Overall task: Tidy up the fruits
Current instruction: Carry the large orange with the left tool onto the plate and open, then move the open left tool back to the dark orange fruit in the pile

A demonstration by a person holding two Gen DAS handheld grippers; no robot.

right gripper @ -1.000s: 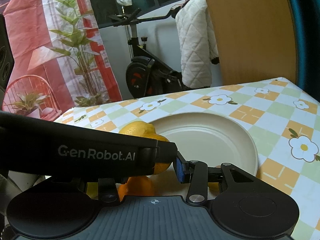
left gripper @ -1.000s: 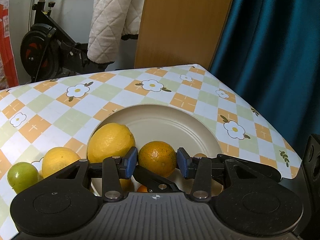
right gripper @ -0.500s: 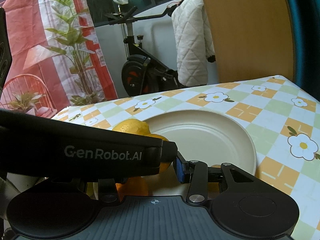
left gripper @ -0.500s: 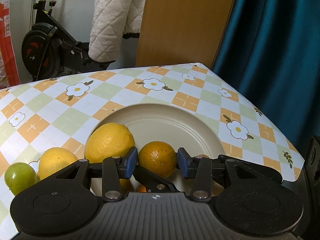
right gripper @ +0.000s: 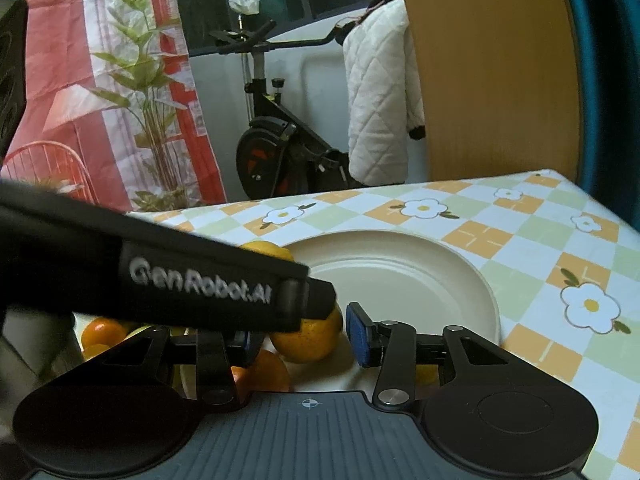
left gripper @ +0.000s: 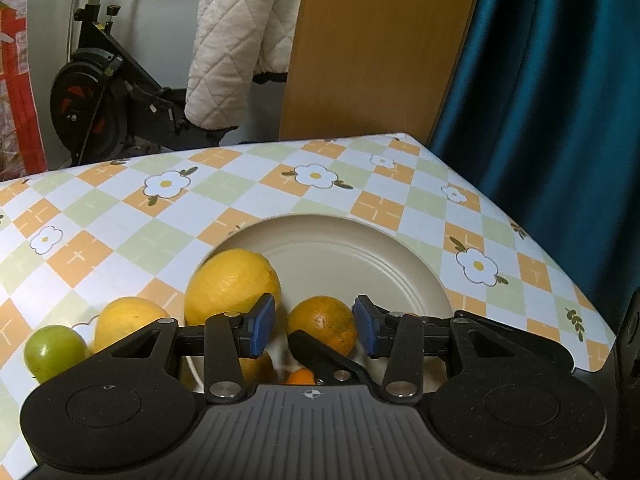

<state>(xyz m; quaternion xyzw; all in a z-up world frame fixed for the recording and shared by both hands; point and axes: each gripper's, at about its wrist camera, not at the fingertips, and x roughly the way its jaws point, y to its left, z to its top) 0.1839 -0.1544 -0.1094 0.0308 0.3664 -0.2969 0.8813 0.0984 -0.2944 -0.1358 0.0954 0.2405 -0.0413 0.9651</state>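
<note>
A cream plate (left gripper: 360, 252) lies on the checked tablecloth and also shows in the right wrist view (right gripper: 400, 268). In the left wrist view a large lemon (left gripper: 232, 284) sits at the plate's left edge and an orange (left gripper: 320, 320) rests on the plate. My left gripper (left gripper: 316, 326) is open, its blue pads either side of the orange with gaps. A second lemon (left gripper: 128, 320) and a green fruit (left gripper: 52, 346) lie left of the plate. My right gripper (right gripper: 300, 336) is open near the same orange (right gripper: 308, 338); its left finger is partly hidden by the other gripper's black body (right gripper: 160, 276).
More small oranges (right gripper: 102, 332) lie low at the left in the right wrist view. The table's right edge (left gripper: 540, 240) runs beside a teal curtain. A wooden panel, a white quilted cloth and an exercise bike (left gripper: 104, 92) stand behind the table.
Both views have shifted slightly; the plate and fruit sit a little lower and closer in the frames. The orange stays between the open left pads. The jaws have not moved.
</note>
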